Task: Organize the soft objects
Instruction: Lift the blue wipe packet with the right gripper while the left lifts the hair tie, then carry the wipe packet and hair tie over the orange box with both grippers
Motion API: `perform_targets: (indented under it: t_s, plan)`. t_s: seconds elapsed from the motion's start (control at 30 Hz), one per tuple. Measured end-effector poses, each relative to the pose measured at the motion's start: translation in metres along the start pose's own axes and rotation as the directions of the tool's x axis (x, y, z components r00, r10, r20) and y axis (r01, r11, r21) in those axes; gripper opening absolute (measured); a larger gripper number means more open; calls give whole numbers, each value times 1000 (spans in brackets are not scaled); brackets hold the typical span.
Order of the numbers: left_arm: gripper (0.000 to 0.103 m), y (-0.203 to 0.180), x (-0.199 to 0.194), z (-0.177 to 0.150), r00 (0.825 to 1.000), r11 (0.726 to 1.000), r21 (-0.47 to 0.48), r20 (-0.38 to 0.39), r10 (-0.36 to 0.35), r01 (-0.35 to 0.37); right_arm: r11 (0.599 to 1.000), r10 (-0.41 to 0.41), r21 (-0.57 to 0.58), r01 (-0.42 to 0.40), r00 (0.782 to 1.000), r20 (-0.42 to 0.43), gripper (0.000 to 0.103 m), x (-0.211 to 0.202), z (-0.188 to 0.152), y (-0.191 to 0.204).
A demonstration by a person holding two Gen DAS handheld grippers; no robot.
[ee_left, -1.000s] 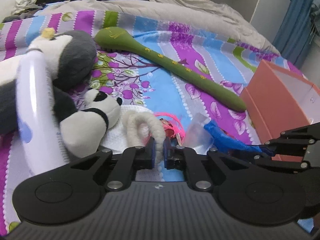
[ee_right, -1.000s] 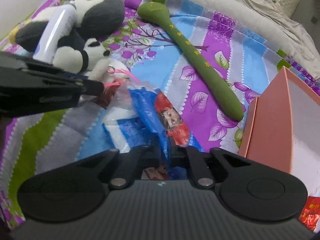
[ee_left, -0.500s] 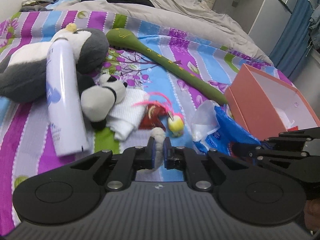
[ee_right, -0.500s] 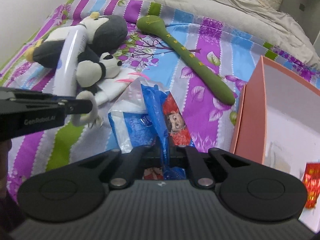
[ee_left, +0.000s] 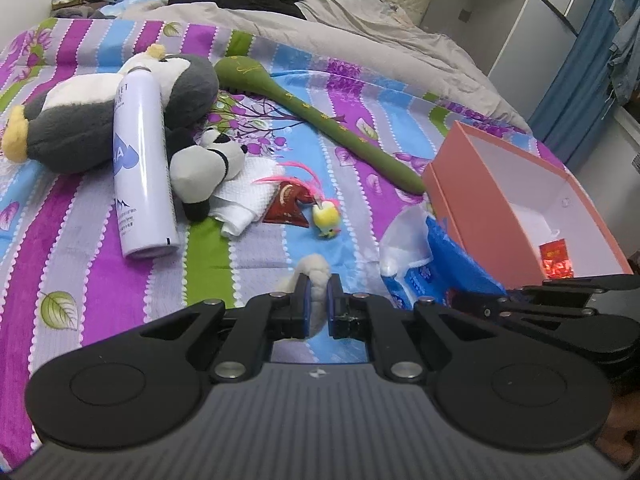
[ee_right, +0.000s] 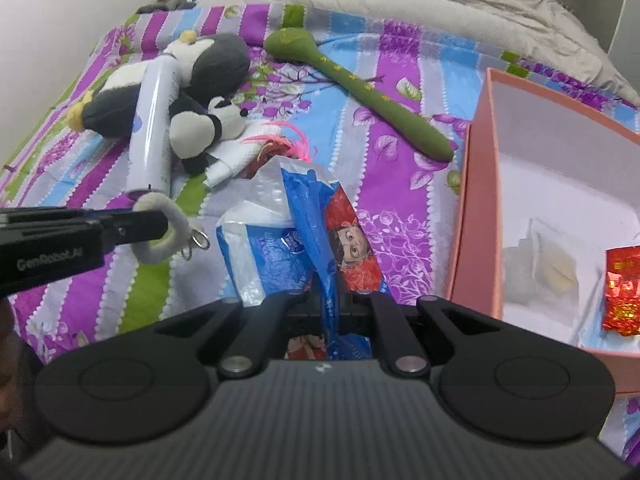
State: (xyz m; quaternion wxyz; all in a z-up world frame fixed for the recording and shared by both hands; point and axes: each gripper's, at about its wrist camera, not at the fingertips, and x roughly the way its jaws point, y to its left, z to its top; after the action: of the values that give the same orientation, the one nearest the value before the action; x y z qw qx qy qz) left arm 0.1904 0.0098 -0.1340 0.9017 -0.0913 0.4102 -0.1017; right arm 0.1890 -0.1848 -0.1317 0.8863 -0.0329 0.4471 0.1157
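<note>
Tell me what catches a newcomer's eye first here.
The grey-and-white plush penguin lies at the far left of the striped bedspread, a white spray can resting against it. The open pink box sits at the right. Nearer, the right gripper clamps a blue plastic bag.

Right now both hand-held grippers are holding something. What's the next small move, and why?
Probably carry the right hand-held gripper sideways over the open pink box and release there. It is shut on the blue plastic bag, which hangs clear of the bedspread right beside the box. The left hand-held gripper, shut on the fuzzy white loop, can follow.
</note>
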Motion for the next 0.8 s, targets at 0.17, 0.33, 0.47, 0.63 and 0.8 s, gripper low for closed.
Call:
perform_targets:
  t_s: [0.17,0.33,0.47,0.63,0.8]
  plan:
    - [9,-13,-13,10,1000,1000,6,9,-17,17,1000,-8,15,8,999,51,7,-21,3,-4]
    - [10,-34,-27,32,998,999,27,37,-44,43,999,-15,40,11,994,112,7,-45,14,-16]
    - [10,-54,-38,56,995,997,49,68,-71,68,998,-28,62,18,986,166,7,-66,26,-29]
    - [9,-82,-47,85,990,993,77,104,-99,91,996,-62,76,46,971,231,7,-89,43,-46]
    - [10,-111,-55,112,981,988,105,142,-129,114,993,-98,91,74,951,293,7,-111,60,-65]
